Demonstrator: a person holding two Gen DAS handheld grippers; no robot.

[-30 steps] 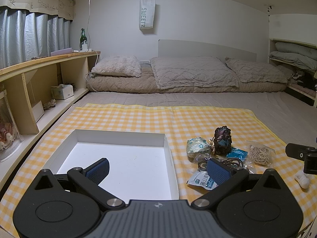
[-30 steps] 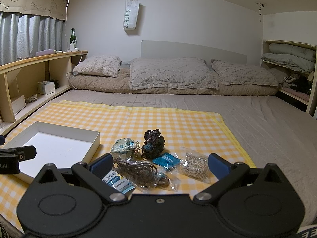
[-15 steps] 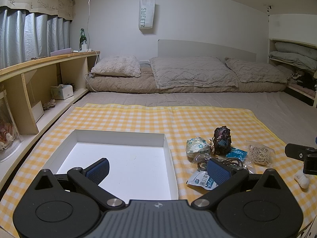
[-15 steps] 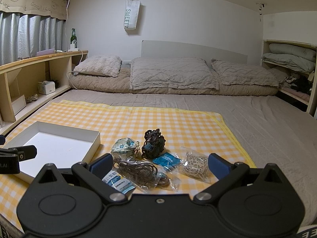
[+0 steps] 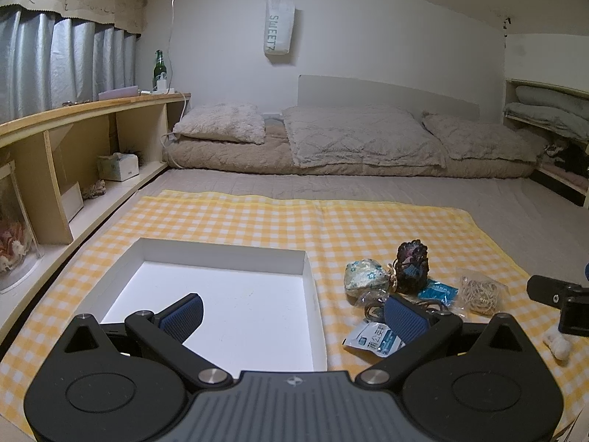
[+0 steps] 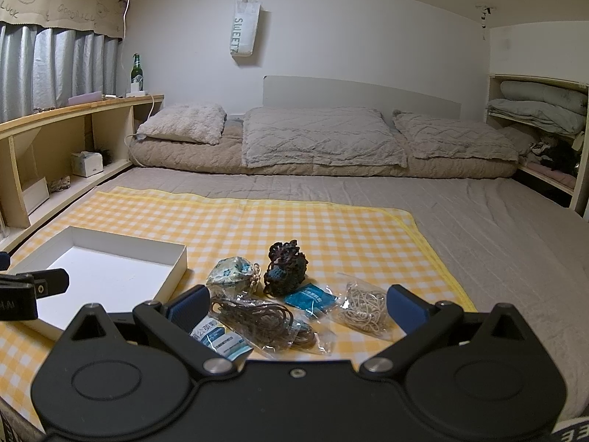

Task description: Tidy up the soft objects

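Note:
An empty white box (image 5: 309, 276) (image 6: 173, 272) lies on a yellow checked cloth (image 5: 331, 221). Right of it lie soft items: a floral pouch (image 6: 232, 270) (image 5: 364, 274), a dark crocheted piece (image 6: 285, 274) (image 5: 412, 267), a blue packet (image 6: 311, 300), a bag of rubber bands (image 6: 362, 313) (image 5: 478, 291), a bag of brown cords (image 6: 257, 318) and a white-blue packet (image 6: 221, 339) (image 5: 375, 339). My left gripper (image 5: 292, 316) is open above the box's near edge. My right gripper (image 6: 298, 304) is open just short of the items.
A low wooden shelf (image 5: 73, 154) with a tissue box runs along the left. Folded bedding and pillows (image 5: 353, 140) line the far wall. A small white object (image 5: 557, 344) lies on the cloth at the right. A shelf with blankets (image 6: 537, 110) stands at far right.

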